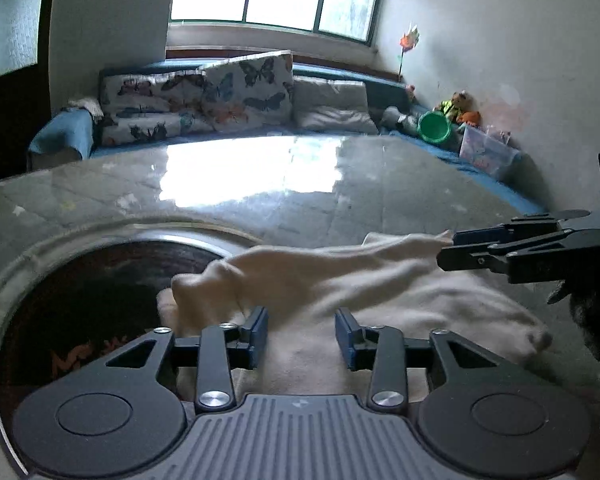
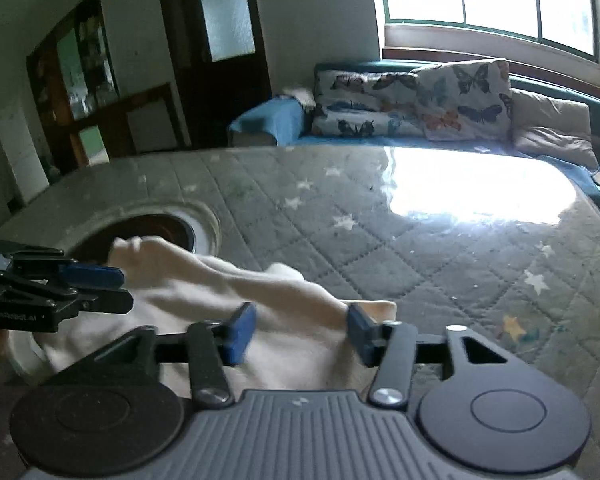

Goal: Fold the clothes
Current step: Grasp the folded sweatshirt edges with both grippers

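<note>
A cream garment lies rumpled on the grey quilted, star-patterned table top, one end hanging over a round opening. My left gripper hovers low over the cloth with its blue pads apart; the fabric passes between them and is not pinched. My right gripper stands open over the garment's other end, the cloth loose between its fingers. Each gripper shows in the other's view: the right gripper at the right edge by a raised tip of cloth, the left gripper at the left edge.
A round opening with a dark inside is sunk into the table at the left. Behind the table stands a blue sofa with butterfly cushions. A green bowl, soft toys and a clear plastic box sit along the right wall.
</note>
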Motion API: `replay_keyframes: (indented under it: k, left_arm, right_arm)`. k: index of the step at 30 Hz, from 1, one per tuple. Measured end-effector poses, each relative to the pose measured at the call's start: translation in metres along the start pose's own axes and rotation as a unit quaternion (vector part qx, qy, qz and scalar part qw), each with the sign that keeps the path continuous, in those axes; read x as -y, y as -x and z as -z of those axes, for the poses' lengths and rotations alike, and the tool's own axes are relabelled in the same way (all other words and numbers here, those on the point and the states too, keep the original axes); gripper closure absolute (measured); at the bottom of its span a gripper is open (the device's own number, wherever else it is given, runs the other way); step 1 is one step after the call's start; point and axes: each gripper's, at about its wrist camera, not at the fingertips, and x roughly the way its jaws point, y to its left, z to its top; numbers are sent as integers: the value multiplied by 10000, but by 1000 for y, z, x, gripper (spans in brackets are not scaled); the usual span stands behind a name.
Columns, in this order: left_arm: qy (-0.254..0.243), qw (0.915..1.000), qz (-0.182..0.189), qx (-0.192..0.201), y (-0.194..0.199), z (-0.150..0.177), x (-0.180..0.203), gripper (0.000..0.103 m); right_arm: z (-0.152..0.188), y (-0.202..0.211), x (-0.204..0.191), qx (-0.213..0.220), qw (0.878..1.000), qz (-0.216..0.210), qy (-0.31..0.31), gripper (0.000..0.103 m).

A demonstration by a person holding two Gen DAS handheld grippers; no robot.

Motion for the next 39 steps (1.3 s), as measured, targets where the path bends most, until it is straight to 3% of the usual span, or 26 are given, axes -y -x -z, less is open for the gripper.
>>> replay_keyframes:
  k: [5, 12, 17, 39]
  left_arm:
    - [72, 9993, -347, 148, 21, 5, -6, 44]
    - [515, 9962, -684, -147, 20, 21, -23, 42]
    - [657, 9951, -712, -207, 19, 26, -28, 37]
    - [748, 9946, -643, -332, 16, 36, -25, 37]
  right_arm:
    - [15, 13, 5, -61, 9998, 56, -165, 33]
    - [29, 7, 18, -170, 9980, -24, -616, 32]
    - [32, 3, 15, -146, 9983, -9, -561, 29]
    - [33, -2, 8, -110, 9988, 28, -472, 30]
